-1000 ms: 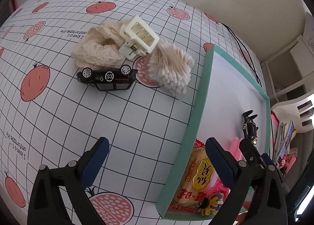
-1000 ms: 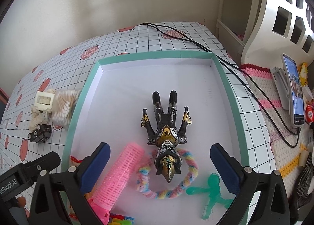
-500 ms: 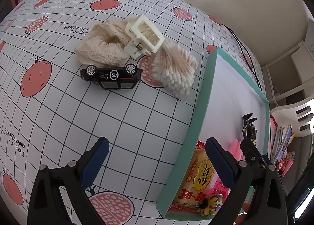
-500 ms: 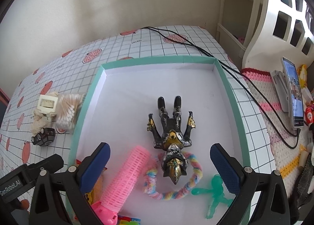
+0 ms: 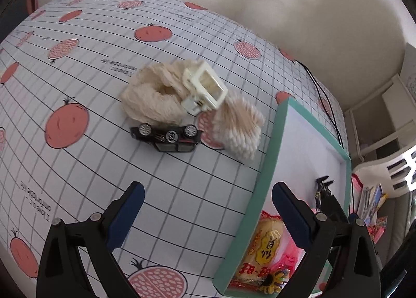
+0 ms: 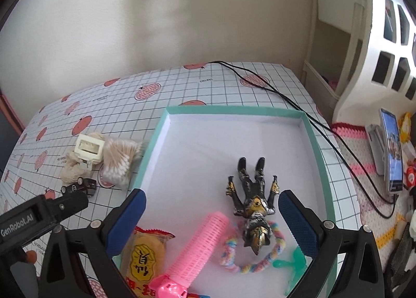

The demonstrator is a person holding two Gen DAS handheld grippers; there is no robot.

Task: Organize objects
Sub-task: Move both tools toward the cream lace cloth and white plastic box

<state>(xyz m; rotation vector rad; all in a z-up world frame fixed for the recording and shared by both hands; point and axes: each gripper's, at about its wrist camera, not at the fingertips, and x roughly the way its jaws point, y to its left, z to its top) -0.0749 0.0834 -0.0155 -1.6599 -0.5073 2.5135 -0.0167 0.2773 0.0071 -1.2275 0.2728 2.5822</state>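
- Left gripper point(image 5: 208, 209) spread wide, nothing between its blue pads, hovering over the desk point(image 5: 85, 167) just outside the left wall of the teal box point(image 5: 270, 141).
- Right gripper point(image 6: 212, 216) likewise wide apart and empty, poised above the near half of the teal box point(image 6: 234, 110).
- Inside the box: black-and-gold figure point(image 6: 253, 201) lying flat near the middle, head resting on a pastel braided ring point(image 6: 249, 266); pink hair roller point(image 6: 200, 246) just left of the figure; snack packet point(image 6: 145, 256) in the near left corner; green plastic figure point(image 6: 293, 264) by the right wall.
- Outside the box, off its left wall, clustered on the desk: bag of cotton swabs point(image 5: 239, 128) nearest the wall, cream hair claw point(image 5: 205, 89) propped on a lace scrunchie point(image 5: 153, 100), black toy car point(image 5: 166, 136) tipped on its side, touching or nearly touching the scrunchie.
- Black cable point(image 6: 286, 100) trailing past the far right corner of the box.
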